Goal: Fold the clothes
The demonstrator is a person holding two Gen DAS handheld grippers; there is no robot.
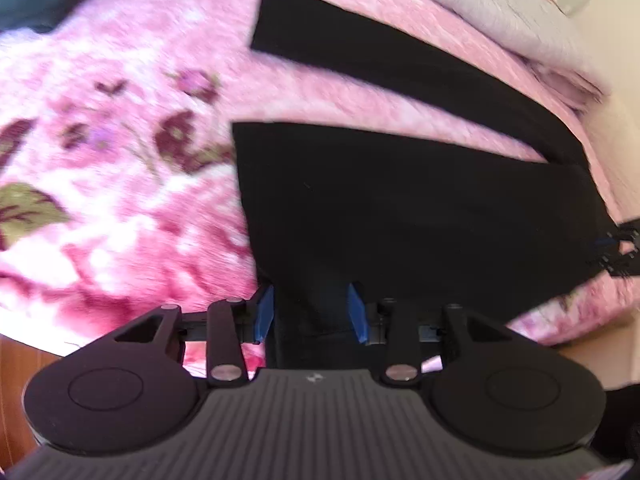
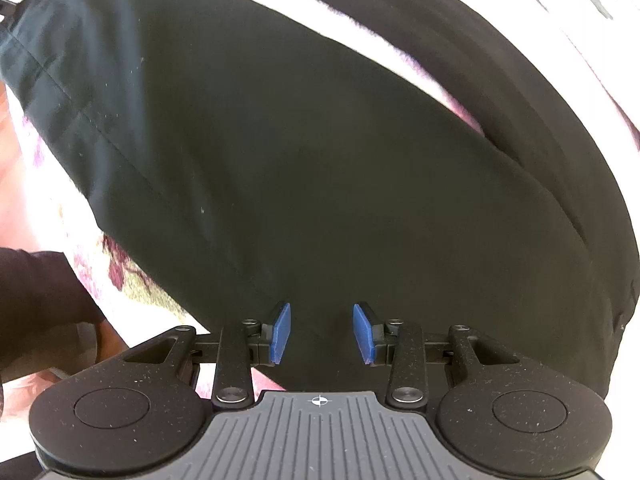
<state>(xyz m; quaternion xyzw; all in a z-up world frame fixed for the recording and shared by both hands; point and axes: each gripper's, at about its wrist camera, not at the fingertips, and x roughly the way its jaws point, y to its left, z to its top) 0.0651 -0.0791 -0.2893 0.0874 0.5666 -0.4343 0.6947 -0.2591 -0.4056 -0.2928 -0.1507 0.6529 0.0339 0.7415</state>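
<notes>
The black trousers [image 1: 400, 216] were laid out on a pink floral blanket [image 1: 120, 160] on a bed, both legs fanning off to the far left with a wedge of blanket showing between them. The waist end sat at the near right edge of the bed.

The left gripper [image 1: 311, 312] was angled down over the near edge of the nearer leg. Its blue fingers [image 1: 264, 314] stood part way apart with black cloth running between them, but I honestly couldn't tell if they were pinching it or just straddling it. The shot was blurry too.

The right gripper [image 2: 322, 334] was pointing almost straight down over the wide upper part of the trousers [image 2: 320, 160]. There was a clear gap between its pads and nothing was pinched, so its grip was released.

If this was me lining up the first fold, which I'd guess was one leg over the other, I'd:
- grab right at the seam edge, not mid-panel
- make sure only the trouser fabric got pinched, since that fuzzy blanket would snag easily
- take hold at both ends of the leg before lifting
- keep the cloth low and taut so it didn't sag or twist
</notes>
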